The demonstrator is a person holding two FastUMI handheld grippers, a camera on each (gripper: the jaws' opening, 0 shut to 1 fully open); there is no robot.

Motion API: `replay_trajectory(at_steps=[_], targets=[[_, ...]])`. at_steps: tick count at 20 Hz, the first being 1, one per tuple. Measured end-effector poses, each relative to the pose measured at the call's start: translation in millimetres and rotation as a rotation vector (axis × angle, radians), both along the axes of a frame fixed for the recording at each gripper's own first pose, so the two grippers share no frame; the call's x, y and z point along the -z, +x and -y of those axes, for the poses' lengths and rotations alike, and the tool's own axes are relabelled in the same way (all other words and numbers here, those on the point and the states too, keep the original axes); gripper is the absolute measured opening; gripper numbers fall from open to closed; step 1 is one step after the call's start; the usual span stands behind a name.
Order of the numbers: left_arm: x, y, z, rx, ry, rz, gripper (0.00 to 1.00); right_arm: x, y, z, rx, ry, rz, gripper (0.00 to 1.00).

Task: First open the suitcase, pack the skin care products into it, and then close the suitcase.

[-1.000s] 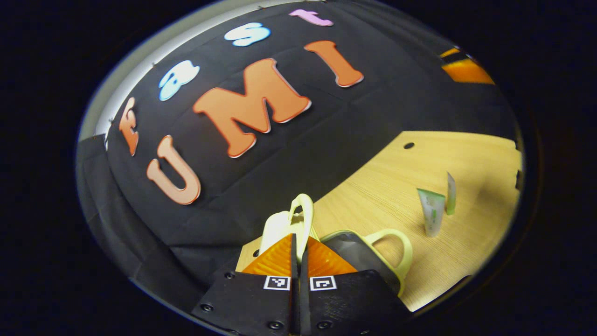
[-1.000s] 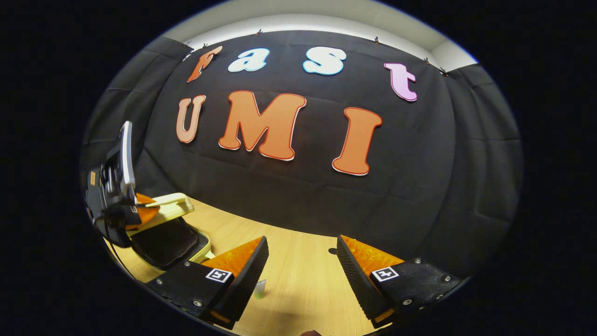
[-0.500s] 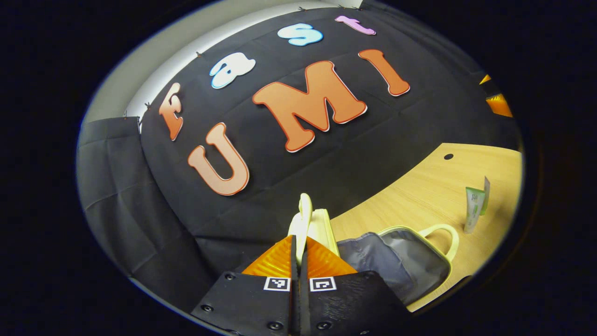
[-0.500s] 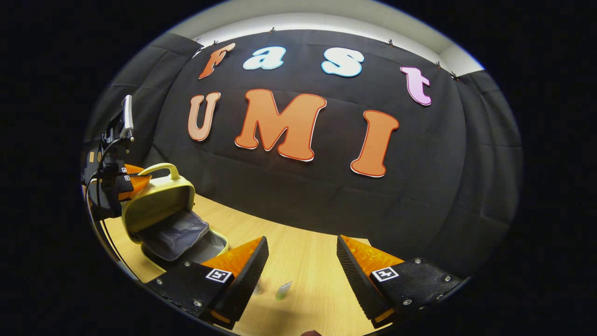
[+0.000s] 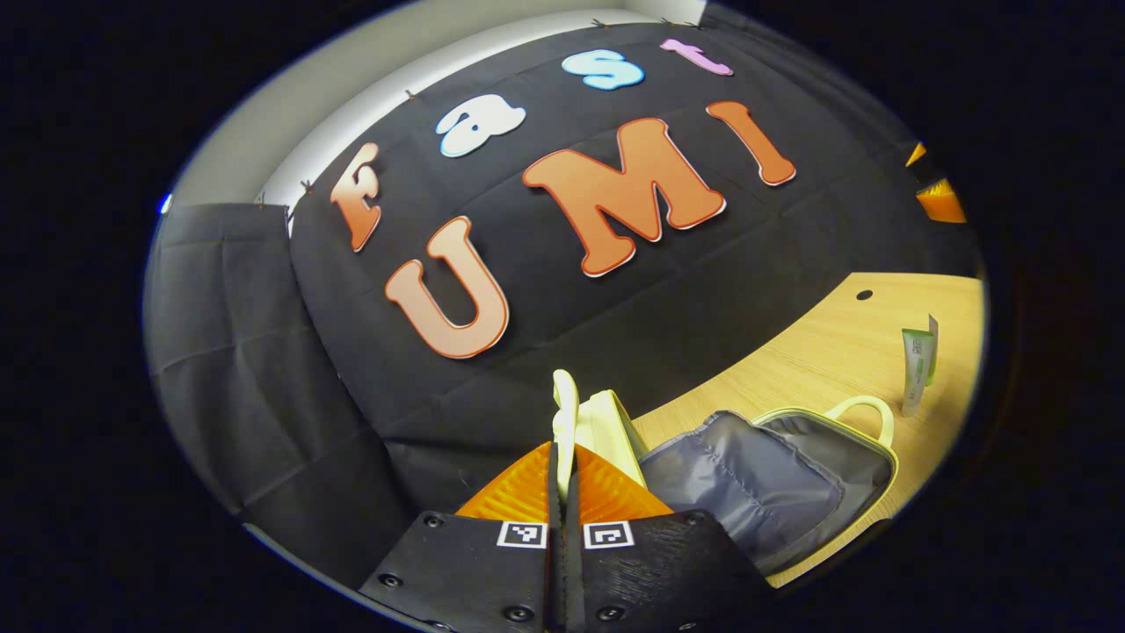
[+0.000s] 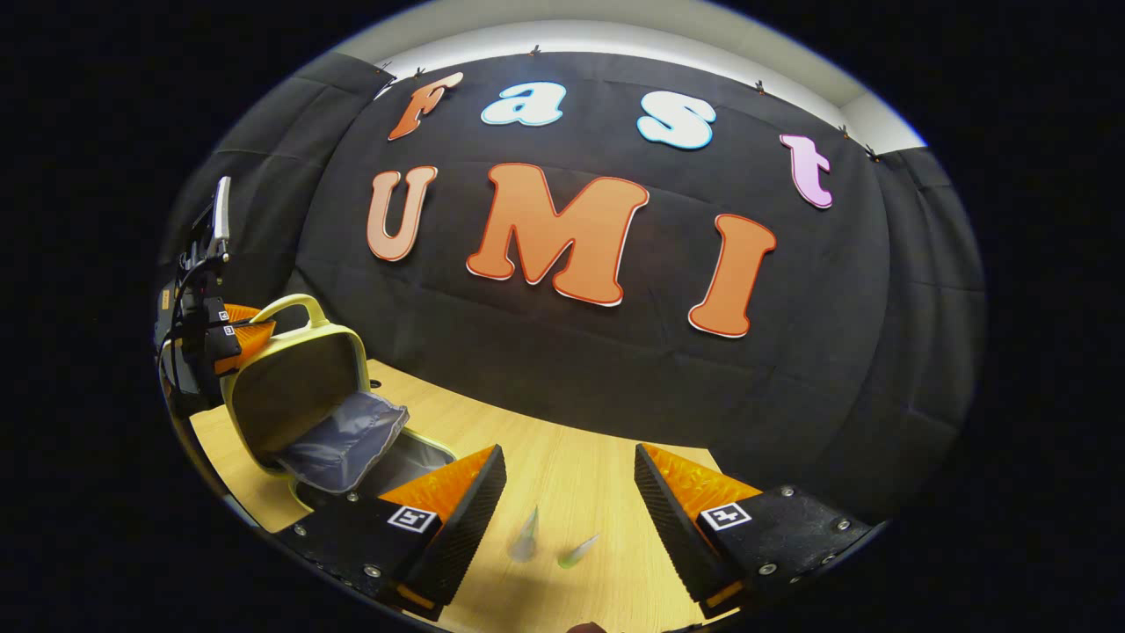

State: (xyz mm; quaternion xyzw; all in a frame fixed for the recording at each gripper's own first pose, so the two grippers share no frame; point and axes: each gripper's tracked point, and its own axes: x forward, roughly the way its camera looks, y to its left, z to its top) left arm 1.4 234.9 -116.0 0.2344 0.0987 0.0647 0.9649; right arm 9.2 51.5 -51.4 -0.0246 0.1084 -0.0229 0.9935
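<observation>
the left gripper (image 5: 562,470) is clamped on the handle (image 5: 564,413) of the lid (image 6: 294,391), both fingers pressing it between them, and holds the lid up near upright. in the right gripper view that gripper sits at the far left, behind the lid's top edge. the case (image 5: 795,479) lies open on the table (image 5: 817,360), its grey lining (image 5: 747,475) sagging between lid and base, with a second handle (image 5: 861,409) sticking up at the base's far rim. two tubes (image 5: 917,365) stand upright and close together on the table, a little beyond that handle, apart from the case. the right gripper (image 6: 569,488) hangs above the table with its fingers spread wide and nothing between them; the tubes show blurred below the gap, just right of the case
</observation>
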Motion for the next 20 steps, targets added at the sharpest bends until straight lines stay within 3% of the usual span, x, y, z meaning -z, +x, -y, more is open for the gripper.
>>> replay_trajectory(at_steps=[4, 10, 16, 18, 20], targets=[[17.4, -1.2, -56.8, -0.049, -0.033, -0.012, 0.01, -0.6, -3.2, -6.8, 0.011, -0.003, -0.016, 0.93], [74.9, -18.9, -144.0, -0.171, 0.003, -0.122, 0.01, 23.4, -18.9, -2.9, 0.059, 0.031, -0.098, 0.94], [175.1, -39.6, -202.8, -0.270, -0.093, -0.337, 0.01, 34.3, -20.9, -12.7, 0.037, 0.022, -0.149, 0.94], [191.2, -37.9, -211.9, -0.292, -0.137, -0.342, 0.01, 31.0, -21.5, -11.5, 0.047, 0.024, -0.142, 0.94], [200.3, -44.7, -216.5, -0.326, -0.173, -0.353, 0.13, 31.1, -24.0, -10.7, 0.055, 0.025, -0.139, 0.94]])
